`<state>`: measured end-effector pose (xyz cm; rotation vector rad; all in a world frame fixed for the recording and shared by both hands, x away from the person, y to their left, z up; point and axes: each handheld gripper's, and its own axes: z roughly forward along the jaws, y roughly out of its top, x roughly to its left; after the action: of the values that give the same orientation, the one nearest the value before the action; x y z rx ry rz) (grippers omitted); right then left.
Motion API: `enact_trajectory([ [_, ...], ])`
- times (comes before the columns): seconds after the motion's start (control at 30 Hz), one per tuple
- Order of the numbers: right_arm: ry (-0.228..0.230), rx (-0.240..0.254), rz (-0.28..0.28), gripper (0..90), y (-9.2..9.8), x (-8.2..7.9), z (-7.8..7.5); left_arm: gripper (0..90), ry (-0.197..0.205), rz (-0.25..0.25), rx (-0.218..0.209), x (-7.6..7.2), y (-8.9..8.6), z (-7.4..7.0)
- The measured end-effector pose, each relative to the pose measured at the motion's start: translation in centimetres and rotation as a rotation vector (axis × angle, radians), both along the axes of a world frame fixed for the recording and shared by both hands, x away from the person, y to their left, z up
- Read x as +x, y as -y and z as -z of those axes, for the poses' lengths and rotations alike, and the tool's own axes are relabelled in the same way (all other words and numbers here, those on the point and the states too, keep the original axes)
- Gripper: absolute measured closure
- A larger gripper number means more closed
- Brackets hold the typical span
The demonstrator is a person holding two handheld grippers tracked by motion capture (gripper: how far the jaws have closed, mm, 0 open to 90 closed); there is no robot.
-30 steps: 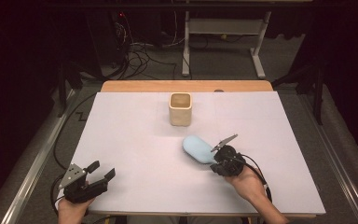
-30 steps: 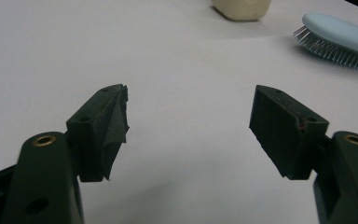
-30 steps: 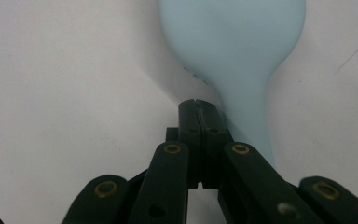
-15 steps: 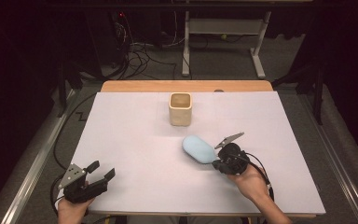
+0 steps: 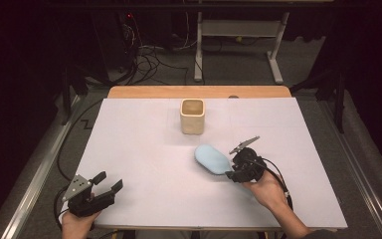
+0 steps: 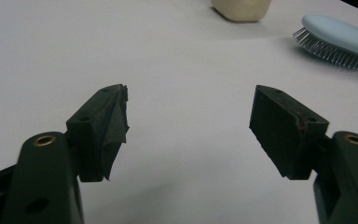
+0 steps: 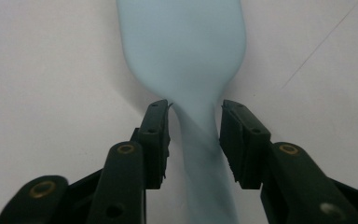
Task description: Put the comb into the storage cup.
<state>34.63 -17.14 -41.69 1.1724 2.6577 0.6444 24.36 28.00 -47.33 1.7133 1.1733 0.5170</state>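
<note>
Your left gripper (image 5: 110, 182) sits at about 7 o'clock on the white table (image 5: 144, 149), near its front edge, jaws spread apart with nothing between them; in the left gripper view the two black pads frame bare table, with the brush off at 2 o'clock and the cup's base at 12 o'clock. Toward 12 o'clock, near the far edge of the table, stands a cream cup (image 5: 193, 116), upright and open-topped, well apart from everything else. Just right of centre lies the pale blue hairbrush (image 5: 213, 159): an oval head with a smooth, matte back facing up and a fringe of fine grey bristles pointing down at the table, tapering into a narrow handle of the same blue. Its handle points toward 4 o'clock, into your right gripper (image 5: 230, 174). In the right gripper view (image 7: 193, 140) the handle runs between the jaws, which have just been opening; a gap shows on each side, so the pads are released and the brush rests on the table.
</note>
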Motion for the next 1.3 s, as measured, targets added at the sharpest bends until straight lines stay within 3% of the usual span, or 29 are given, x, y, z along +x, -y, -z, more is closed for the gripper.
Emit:
enact_trajectory([
  [0.53, -0.041, -0.09, -0.009, 58.0, -1.6, 1.1, 1.6, 28.6, 0.0, 0.0, -0.001, 0.0, 0.0, 0.0],
  [1.3, -0.078, -0.152, -0.017, 69.7, -2.6, 1.7, 1.9, 28.6, 0.0, 0.002, -0.002, 0.0, 0.0, 0.0],
])
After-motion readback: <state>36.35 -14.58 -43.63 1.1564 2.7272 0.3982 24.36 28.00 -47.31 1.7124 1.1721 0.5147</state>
